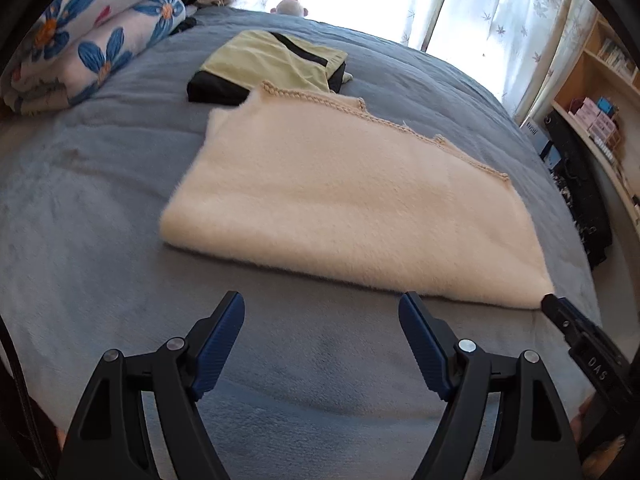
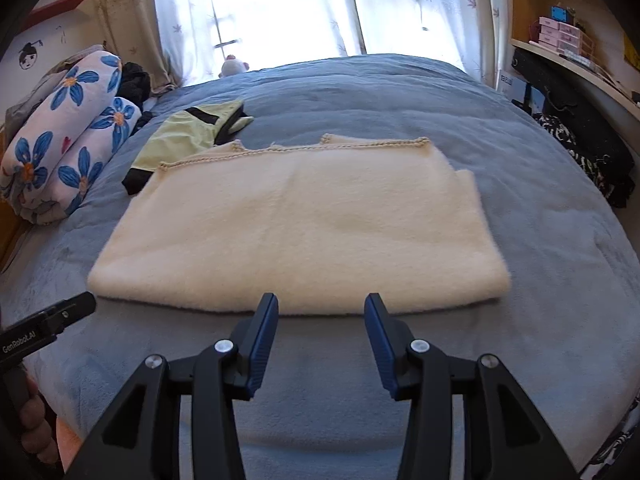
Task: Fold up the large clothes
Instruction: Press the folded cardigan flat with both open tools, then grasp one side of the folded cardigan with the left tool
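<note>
A cream fuzzy garment [image 1: 340, 204] lies folded flat on the blue bed cover [image 1: 100, 184], with a crocheted trim along its far edge. It also shows in the right wrist view [image 2: 304, 232]. My left gripper [image 1: 322, 312] is open and empty, just short of the garment's near edge. My right gripper [image 2: 322, 308] is open and empty, its fingertips at the garment's near folded edge. The right gripper's body shows at the right edge of the left wrist view [image 1: 576, 332], and the left gripper's body at the left edge of the right wrist view [image 2: 48, 320].
A folded yellow-green and black garment [image 1: 272, 64] lies beyond the cream one, also in the right wrist view [image 2: 184, 136]. Rolled floral bedding [image 2: 68, 136] sits at the left. Shelves and dark bags [image 2: 576, 120] stand at the right. A curtained window [image 2: 260, 12] is behind the bed.
</note>
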Tool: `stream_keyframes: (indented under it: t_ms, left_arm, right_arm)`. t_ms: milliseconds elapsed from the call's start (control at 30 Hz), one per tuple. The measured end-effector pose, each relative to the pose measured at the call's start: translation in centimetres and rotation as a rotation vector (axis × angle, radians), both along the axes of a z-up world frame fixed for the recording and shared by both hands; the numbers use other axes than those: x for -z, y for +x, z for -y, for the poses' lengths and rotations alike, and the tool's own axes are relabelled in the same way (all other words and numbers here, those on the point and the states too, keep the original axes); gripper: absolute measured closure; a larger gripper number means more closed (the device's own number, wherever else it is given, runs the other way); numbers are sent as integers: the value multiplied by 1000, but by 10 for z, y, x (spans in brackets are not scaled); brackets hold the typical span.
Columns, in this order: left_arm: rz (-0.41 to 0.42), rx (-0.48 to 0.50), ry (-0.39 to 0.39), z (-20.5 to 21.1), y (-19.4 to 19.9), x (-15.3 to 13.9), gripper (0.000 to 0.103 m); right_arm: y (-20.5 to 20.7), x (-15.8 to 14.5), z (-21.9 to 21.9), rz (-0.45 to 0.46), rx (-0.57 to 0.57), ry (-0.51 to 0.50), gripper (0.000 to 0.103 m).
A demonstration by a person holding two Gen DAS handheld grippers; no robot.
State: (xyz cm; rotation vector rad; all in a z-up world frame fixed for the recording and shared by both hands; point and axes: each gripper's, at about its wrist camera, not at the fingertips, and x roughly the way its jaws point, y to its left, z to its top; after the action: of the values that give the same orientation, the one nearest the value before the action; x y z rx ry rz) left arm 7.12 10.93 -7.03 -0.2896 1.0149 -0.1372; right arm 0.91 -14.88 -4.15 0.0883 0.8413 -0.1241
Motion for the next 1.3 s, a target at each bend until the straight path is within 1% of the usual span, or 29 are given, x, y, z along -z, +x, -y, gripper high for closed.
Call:
stream_keyframes:
  t_ms: [67,267,567,733,900,1033,1200,1300]
  left_arm:
    - [-19,-3,-51,-3,1,11,25]
    - [-60,-36,-128,-13,9,39,25]
    - [-91,-65,-167,-17,25,61,25]
    - [-102,-68,-214,-20,33,70,25]
    - [-84,-79,-267,-24,41,79,25]
    - [-49,-121,-267,-31,59,87,25]
    - [-43,-188,-292,-42,89,104,25]
    - [-22,-215,-291,-44,107,107,25]
  right_arm:
    - [1,4,-3,7,-11,9,58]
    - [7,17,-7,7,-24,33,58]
    - [22,35,-11,-30,-28,51,58]
    - [29,40,-17,-35,-39,62,58]
    - [35,46,-23,-46,-56,63,58]
    - [40,48,-23,-50,-56,66,58]
    - [49,52,-21,-55,-51,72,58]
    - [58,57,-22,-61,-52,63,58]
